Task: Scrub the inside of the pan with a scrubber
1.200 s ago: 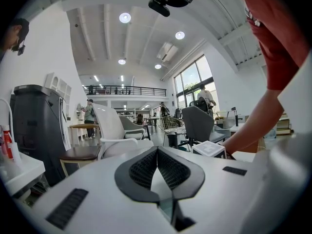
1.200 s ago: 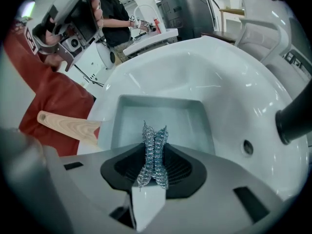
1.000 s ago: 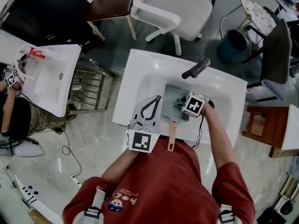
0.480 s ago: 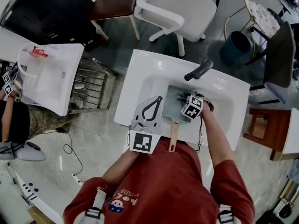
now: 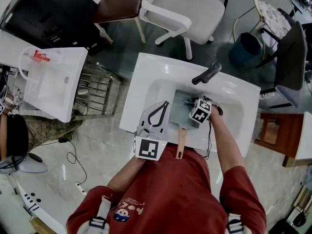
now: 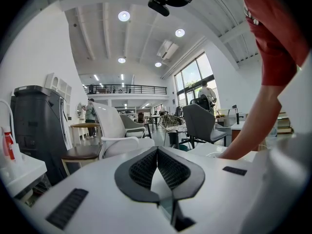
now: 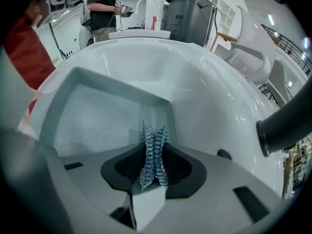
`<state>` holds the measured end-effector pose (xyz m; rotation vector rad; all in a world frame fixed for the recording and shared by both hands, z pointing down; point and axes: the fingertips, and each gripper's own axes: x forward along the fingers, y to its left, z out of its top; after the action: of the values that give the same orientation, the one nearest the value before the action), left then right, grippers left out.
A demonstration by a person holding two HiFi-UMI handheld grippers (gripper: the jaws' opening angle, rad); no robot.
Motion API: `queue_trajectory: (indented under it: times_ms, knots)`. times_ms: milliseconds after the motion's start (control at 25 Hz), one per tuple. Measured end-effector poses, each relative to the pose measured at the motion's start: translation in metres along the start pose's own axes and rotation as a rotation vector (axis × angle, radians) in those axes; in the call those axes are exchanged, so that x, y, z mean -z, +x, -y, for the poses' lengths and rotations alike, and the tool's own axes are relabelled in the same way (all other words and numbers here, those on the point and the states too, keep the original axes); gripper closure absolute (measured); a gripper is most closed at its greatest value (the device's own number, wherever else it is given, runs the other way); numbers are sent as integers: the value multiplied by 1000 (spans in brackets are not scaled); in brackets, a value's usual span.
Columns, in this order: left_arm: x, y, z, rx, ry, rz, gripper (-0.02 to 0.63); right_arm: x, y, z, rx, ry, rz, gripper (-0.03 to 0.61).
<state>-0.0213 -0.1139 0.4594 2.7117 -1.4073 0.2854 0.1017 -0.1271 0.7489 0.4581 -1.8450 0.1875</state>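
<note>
A big white sink [image 5: 146, 77] stands in the middle of the room, with a black tap [image 5: 207, 73] at its back edge. A pan [image 7: 97, 116] sits down inside the sink. The pan is square, with straight sides. Its inside is pale grey-green with tiny speckles, and it looks a bit shiny. It has a light wooden handle [image 5: 180, 143] that sticks out over the front edge of the sink, toward the person in the red shirt.

The left gripper [image 5: 165, 104] lies over the front left edge of the sink, just beside the pan handle but not on it. Its two jaws are pressed together and there is nothing between them.

The right gripper [image 7: 154, 135] reaches down into the pan. Its jaws are squeezed tight on the scrubber [image 7: 152, 155]. The scrubber is a small wad of silvery metal mesh, folded flat between the jaws, and its top pokes out past them. It points at the pan's far corner. It is not clear if it touches the pan.
</note>
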Motion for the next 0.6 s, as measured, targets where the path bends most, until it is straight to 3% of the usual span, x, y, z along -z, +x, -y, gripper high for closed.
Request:
queue_trajectory:
  times_ms: [320,600]
  knots:
    - [-7,1,3,21,2,12,597,-3,-9,7,34,125,21,449]
    - [-7,1,5,27,-2,10,597,-3,-70,9,116,352,217,445]
